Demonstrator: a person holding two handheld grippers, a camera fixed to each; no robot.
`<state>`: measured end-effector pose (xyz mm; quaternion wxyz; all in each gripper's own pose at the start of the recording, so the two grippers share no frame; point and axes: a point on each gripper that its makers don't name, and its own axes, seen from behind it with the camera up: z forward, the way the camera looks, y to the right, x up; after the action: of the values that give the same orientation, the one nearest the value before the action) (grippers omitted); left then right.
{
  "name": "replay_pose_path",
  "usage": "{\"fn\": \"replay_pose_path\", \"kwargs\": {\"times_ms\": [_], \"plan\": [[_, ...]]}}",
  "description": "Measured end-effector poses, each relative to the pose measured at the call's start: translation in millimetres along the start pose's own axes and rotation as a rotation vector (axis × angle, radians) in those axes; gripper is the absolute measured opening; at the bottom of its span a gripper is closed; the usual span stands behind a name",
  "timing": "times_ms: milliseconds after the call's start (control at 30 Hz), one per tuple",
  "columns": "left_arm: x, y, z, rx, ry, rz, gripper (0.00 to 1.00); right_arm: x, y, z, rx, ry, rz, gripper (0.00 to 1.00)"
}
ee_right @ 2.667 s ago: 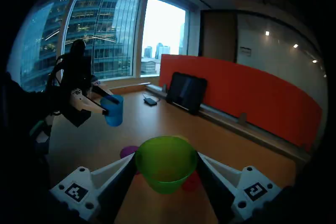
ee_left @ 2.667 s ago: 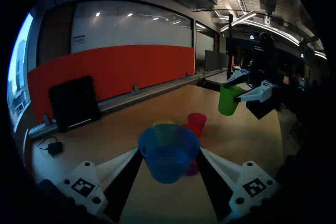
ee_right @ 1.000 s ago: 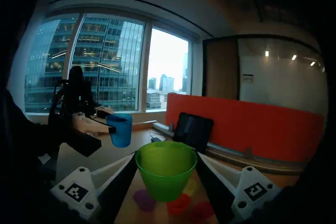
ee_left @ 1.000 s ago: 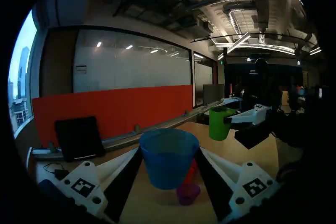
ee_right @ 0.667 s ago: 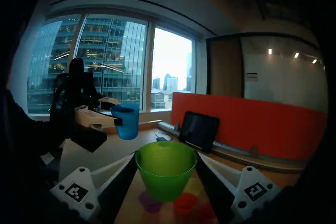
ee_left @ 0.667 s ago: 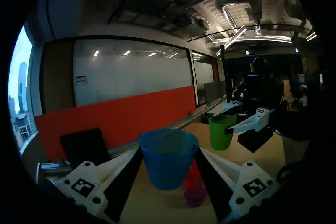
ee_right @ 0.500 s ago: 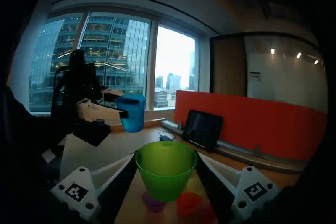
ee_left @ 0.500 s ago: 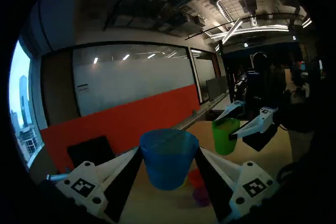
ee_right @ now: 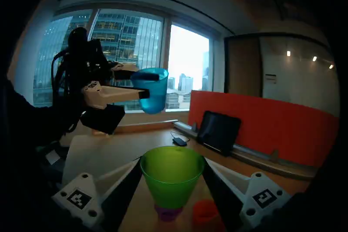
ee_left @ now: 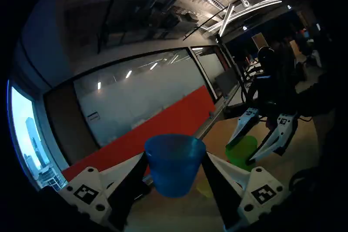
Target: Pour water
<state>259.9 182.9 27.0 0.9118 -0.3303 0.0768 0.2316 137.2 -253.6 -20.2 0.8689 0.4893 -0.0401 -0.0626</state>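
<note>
My left gripper [ee_left: 175, 175] is shut on a blue cup [ee_left: 174, 163], held high and rolled sideways in the air. In the right gripper view that blue cup [ee_right: 151, 84] hangs up and to the left of the green one, clamped by the left gripper [ee_right: 145, 85]. My right gripper [ee_right: 172, 179] is shut on a green cup [ee_right: 172, 174], upright with its mouth showing. In the left gripper view the green cup [ee_left: 242, 152] sits lower right, between the right gripper's fingers [ee_left: 274, 138]. No water is visible in either cup.
A wooden table [ee_right: 143, 145] lies below. On it stand a purple cup [ee_right: 168, 213], a red cup [ee_right: 206, 215] and a yellow cup [ee_left: 205, 186]. A black tablet [ee_right: 219, 132] leans against the orange partition [ee_right: 278, 123]. Windows [ee_right: 126, 58] are behind the left gripper.
The left gripper has risen with the blue cup and rolled over, coming above and closer to the green cup. The right gripper has held the green cup nearly steady.
</note>
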Motion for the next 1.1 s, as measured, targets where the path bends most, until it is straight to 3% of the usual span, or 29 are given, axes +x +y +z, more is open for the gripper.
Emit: {"fn": "replay_pose_path", "kwargs": {"times_ms": [667,1100], "plan": [[34,-1.5,4.0,0.042,0.013,0.260,0.86,-10,-33,21.6,0.066,0.006,-0.018,0.94],[37,-4.5,8.5,0.077,0.000,0.424,0.86,-14,-46,36.2,0.097,0.008,-0.014,0.94]]}}
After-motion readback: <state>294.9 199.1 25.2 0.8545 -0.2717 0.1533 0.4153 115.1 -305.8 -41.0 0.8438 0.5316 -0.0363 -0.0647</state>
